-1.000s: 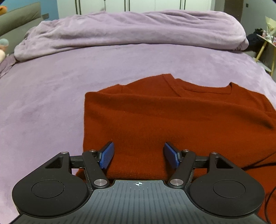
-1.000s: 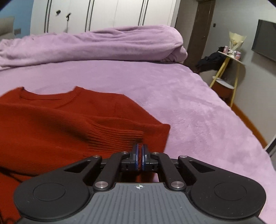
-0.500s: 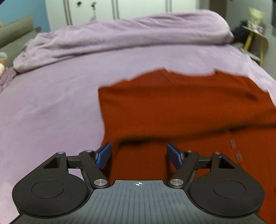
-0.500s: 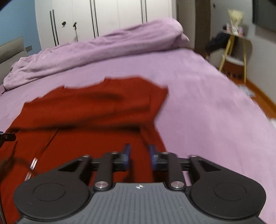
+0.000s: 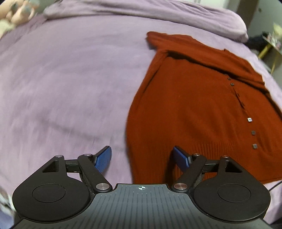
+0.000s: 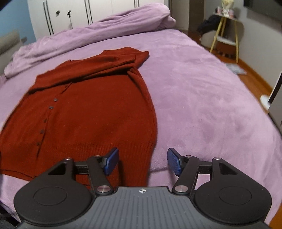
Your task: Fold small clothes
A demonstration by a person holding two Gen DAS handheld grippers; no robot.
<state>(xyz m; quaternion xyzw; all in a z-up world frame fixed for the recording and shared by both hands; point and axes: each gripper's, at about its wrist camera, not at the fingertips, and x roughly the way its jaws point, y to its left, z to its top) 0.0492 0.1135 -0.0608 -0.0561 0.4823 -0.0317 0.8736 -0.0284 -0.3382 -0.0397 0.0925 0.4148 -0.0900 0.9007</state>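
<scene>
A rust-red knit cardigan with a row of dark buttons lies flat on the purple bed, its sleeves folded across the top. My left gripper hovers above the cardigan's near left hem corner, jaws opening, blue pads clear of the cloth. My right gripper hangs over the near right hem corner, jaws opening wide, with the hem edge below the gap and nothing pinched.
Purple bedspread spreads all around the garment. A rolled purple duvet lies along the far side. A yellow-legged side table and wooden floor are beyond the bed's right edge. A soft toy sits at far left.
The right gripper let go of the sleeve cuff and its jaws opened. Both grippers pulled back towards the hem, so the whole buttoned front with sleeves folded in now shows.
</scene>
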